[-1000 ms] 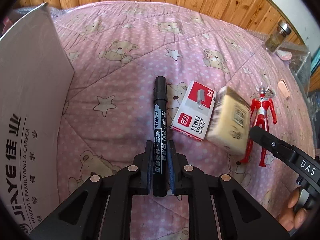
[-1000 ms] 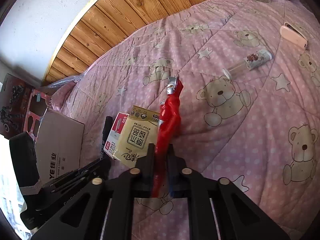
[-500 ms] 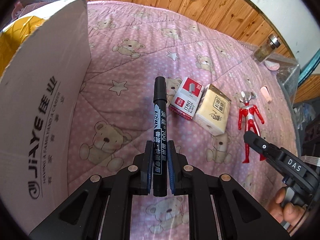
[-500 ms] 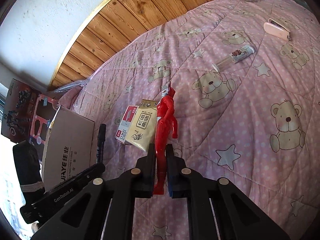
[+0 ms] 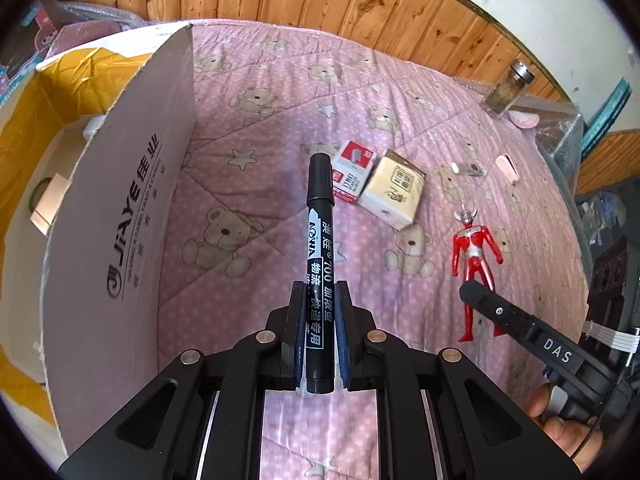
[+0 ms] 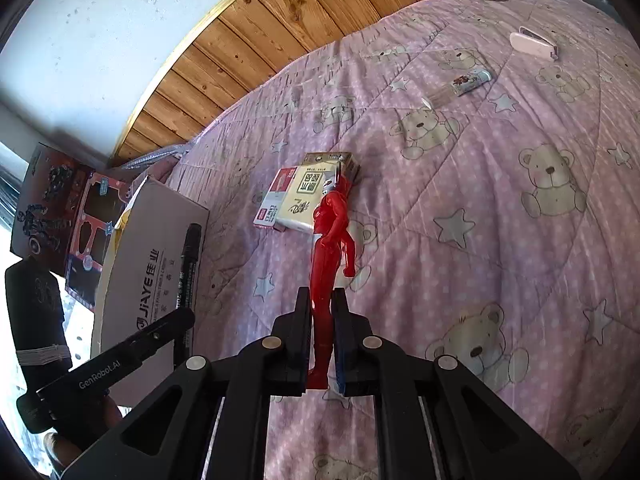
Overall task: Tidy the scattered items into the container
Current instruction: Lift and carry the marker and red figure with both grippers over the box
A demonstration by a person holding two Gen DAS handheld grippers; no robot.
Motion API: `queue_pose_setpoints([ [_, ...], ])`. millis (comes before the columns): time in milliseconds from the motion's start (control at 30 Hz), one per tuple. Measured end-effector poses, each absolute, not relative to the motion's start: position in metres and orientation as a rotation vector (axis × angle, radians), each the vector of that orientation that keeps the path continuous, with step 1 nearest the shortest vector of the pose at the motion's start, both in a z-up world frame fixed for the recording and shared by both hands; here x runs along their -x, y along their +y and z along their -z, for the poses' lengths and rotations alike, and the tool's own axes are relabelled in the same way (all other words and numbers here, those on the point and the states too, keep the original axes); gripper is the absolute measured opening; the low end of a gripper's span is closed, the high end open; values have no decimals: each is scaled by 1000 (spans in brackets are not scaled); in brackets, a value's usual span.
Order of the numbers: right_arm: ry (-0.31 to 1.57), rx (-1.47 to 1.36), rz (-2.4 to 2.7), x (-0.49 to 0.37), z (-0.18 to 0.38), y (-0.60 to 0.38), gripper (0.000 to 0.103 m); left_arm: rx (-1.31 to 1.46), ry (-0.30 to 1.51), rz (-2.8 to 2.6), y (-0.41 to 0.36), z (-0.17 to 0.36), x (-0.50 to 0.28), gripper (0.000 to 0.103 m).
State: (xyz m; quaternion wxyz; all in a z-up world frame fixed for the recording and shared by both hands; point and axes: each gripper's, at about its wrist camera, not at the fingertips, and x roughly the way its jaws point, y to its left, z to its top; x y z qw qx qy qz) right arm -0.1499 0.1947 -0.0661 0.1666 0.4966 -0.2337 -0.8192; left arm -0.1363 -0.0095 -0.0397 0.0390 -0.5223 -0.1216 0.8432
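Note:
My left gripper [image 5: 320,292] is shut on a black marker [image 5: 319,216], held above the pink bear quilt [image 5: 248,184] and pointing away from me. Just to its left stands the open cardboard box [image 5: 120,216], its yellow-lined inside partly visible. My right gripper [image 6: 321,300] is shut on the legs of a red and silver toy figure [image 6: 332,232], lifted off the quilt. In the left wrist view the right gripper [image 5: 474,294] and figure [image 5: 476,248] hang at the right. The right wrist view shows the left gripper [image 6: 180,316] and marker [image 6: 188,256] in front of the box [image 6: 148,264].
On the quilt lie a red and white staple box [image 5: 354,176] and a cream tissue pack [image 5: 394,188] side by side. Farther right are a small clear tube [image 5: 468,169] and a pink case [image 5: 506,166]. A glass jar [image 5: 508,88] stands by the wooden wall.
Both grippers rose and moved left toward the box, carrying the marker and the figure. The box's open top has come into the left wrist view. The items on the quilt look farther away.

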Motion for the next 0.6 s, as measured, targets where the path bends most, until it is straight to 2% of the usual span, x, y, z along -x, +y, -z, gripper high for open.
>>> queue_pose_setpoints([
  [600, -615, -1398, 2320, 70, 45, 176, 10, 1511, -364, -2610, -14, 1, 64, 14],
])
